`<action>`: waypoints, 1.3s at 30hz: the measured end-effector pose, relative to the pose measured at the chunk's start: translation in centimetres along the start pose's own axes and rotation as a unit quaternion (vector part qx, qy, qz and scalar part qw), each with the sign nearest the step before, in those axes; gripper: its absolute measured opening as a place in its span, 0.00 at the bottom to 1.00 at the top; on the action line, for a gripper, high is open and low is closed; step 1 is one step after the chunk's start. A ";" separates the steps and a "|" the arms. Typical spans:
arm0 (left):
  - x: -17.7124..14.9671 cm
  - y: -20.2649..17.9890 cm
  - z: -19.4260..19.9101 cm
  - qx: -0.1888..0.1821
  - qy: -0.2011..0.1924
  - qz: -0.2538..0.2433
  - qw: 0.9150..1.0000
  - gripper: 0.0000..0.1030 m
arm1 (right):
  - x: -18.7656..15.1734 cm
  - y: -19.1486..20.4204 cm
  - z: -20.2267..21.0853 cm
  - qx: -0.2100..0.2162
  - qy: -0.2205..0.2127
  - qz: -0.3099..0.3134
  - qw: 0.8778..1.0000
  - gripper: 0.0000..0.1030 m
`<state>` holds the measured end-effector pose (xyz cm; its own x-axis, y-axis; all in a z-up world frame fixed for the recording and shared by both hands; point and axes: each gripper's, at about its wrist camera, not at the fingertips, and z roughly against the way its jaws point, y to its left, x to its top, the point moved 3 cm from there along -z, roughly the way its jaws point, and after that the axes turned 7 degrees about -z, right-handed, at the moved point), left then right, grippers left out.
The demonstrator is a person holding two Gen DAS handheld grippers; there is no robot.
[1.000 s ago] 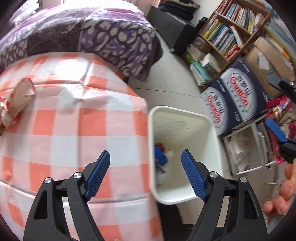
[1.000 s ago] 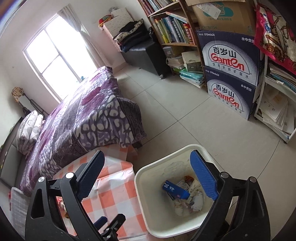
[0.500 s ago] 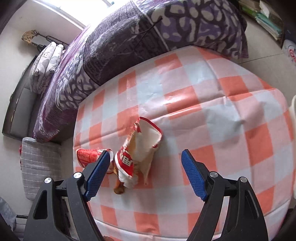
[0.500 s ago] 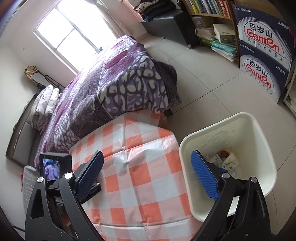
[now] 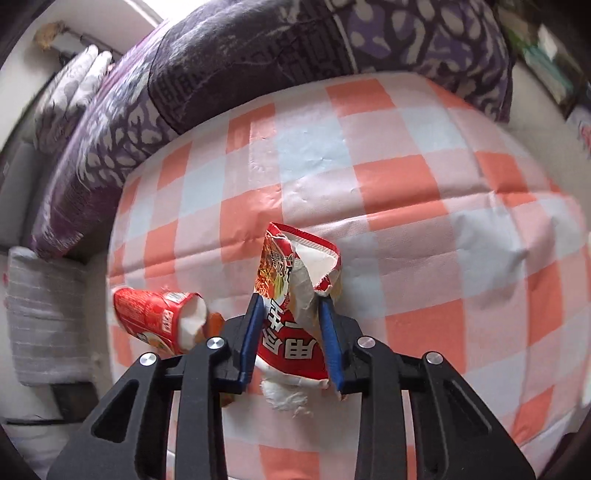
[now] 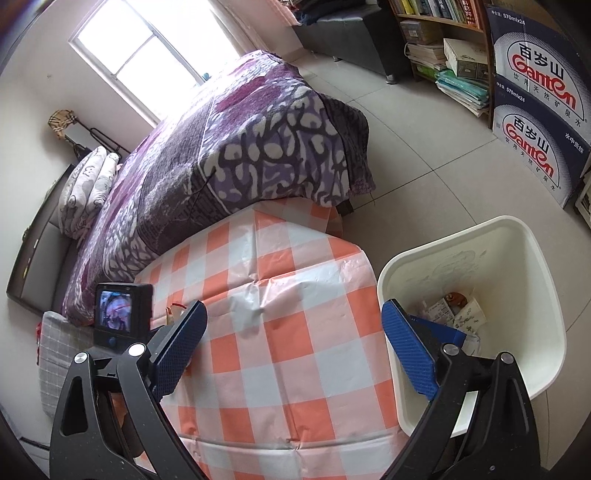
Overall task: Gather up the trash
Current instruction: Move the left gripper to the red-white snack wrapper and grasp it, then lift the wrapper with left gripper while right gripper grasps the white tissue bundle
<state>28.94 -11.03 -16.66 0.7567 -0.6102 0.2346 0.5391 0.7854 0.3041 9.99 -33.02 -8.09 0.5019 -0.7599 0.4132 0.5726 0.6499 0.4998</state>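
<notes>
My left gripper (image 5: 291,332) is shut on a torn red and white noodle packet (image 5: 295,291) lying on the orange-checked tablecloth (image 5: 424,206). A crushed red noodle cup (image 5: 155,317) lies on its side just left of the packet. My right gripper (image 6: 291,339) is open and empty above the table's right edge. The white trash bin (image 6: 517,280) stands on the floor right of the table and holds paper scraps and a blue box (image 6: 443,330). The left gripper's camera body (image 6: 122,310) shows at the table's left side in the right wrist view.
A bed with a purple patterned blanket (image 6: 240,140) runs along the table's far side. Stacked Ganten water boxes (image 6: 535,107) and a bookshelf (image 6: 443,33) stand at the right wall. A grey cushion (image 5: 40,314) lies left of the table.
My left gripper swung from above the bin to the table's left side, moved onto the noodle packet and closed on it. My right gripper shifted slightly and stayed open.
</notes>
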 end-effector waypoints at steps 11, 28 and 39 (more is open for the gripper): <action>-10.0 4.0 9.0 -0.156 -0.139 0.228 0.951 0.22 | -3.6 3.1 -2.3 -0.017 0.031 0.088 0.995 0.89; -22.4 8.4 5.7 -0.099 -0.075 0.393 0.911 0.20 | -11.2 8.4 -6.1 -0.029 0.082 0.213 0.973 0.89; -27.4 14.7 1.6 -0.081 -0.058 0.508 0.855 0.19 | -14.7 10.4 -7.3 -0.017 0.118 0.256 0.959 0.89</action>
<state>15.48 17.06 -17.19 0.8284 0.3978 0.3942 -0.3243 0.9146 -0.2416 13.35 -14.97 -14.54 0.8531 -0.3191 0.4128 0.2306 0.9403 0.2503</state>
